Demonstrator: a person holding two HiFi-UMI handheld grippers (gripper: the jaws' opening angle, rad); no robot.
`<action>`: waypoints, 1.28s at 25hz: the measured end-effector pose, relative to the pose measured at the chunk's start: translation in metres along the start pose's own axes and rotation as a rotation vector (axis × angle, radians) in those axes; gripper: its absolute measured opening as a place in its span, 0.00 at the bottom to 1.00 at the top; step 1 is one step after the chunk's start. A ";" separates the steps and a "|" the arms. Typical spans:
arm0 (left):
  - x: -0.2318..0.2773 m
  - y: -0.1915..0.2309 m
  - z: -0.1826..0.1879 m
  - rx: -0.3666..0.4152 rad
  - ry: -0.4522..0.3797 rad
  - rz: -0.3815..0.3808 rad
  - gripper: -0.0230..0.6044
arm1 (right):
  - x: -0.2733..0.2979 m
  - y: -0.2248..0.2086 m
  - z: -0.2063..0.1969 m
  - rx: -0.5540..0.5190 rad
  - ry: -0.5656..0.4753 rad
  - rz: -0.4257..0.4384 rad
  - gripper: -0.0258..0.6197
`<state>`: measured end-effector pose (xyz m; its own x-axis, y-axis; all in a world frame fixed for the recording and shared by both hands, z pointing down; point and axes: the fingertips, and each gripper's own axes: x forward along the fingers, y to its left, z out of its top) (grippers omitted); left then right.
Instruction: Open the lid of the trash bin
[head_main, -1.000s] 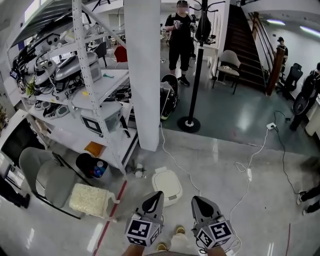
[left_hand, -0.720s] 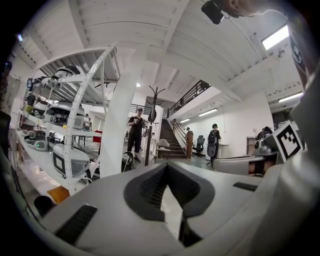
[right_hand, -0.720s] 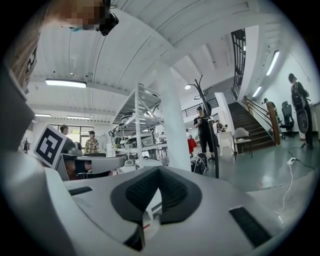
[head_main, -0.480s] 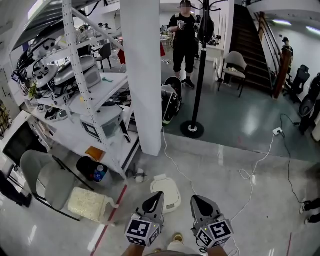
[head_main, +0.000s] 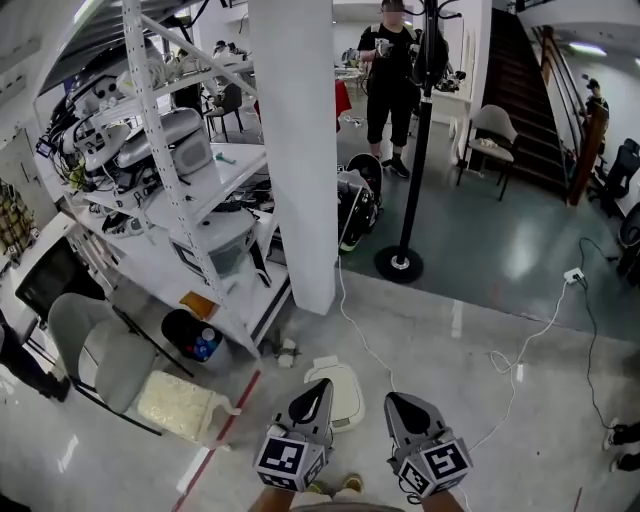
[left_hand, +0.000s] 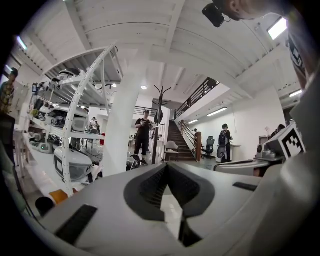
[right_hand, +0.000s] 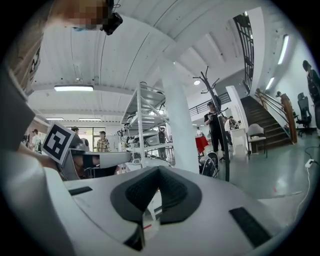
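Observation:
The trash bin is a small white bin with its flat lid down. It stands on the glossy floor just below the white pillar, in the head view only. My left gripper is shut and empty, and its tip overlaps the bin's left edge in that view. My right gripper is also shut and empty, a little to the right of the bin. Both gripper views look out level across the room, so the bin is hidden from them. The left gripper and the right gripper each show dark pads pressed together.
A white pillar rises behind the bin. A loaded metal rack, a black bucket, a grey chair and a white foam block stand to the left. A coat stand and floor cables lie right. A person stands far back.
The head view has crept forward, so the pillar and rack loom larger and the bin sits slightly nearer the grippers. Both grippers hold their place and stay shut.

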<state>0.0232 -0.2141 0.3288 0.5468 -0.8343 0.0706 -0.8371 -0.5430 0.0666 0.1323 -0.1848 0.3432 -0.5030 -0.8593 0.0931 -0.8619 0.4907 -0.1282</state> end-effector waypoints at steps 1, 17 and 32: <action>0.001 0.002 0.000 0.000 0.001 0.004 0.03 | 0.003 -0.001 0.001 -0.002 0.000 0.005 0.07; 0.021 0.030 -0.020 0.001 0.041 -0.004 0.03 | 0.054 -0.006 0.000 -0.009 -0.019 0.023 0.07; 0.051 0.071 -0.079 -0.043 0.113 0.022 0.03 | 0.095 -0.014 -0.055 -0.017 0.029 0.017 0.07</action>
<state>-0.0065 -0.2876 0.4162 0.5292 -0.8284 0.1836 -0.8485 -0.5184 0.1067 0.0931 -0.2650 0.4081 -0.5187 -0.8465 0.1199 -0.8542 0.5073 -0.1135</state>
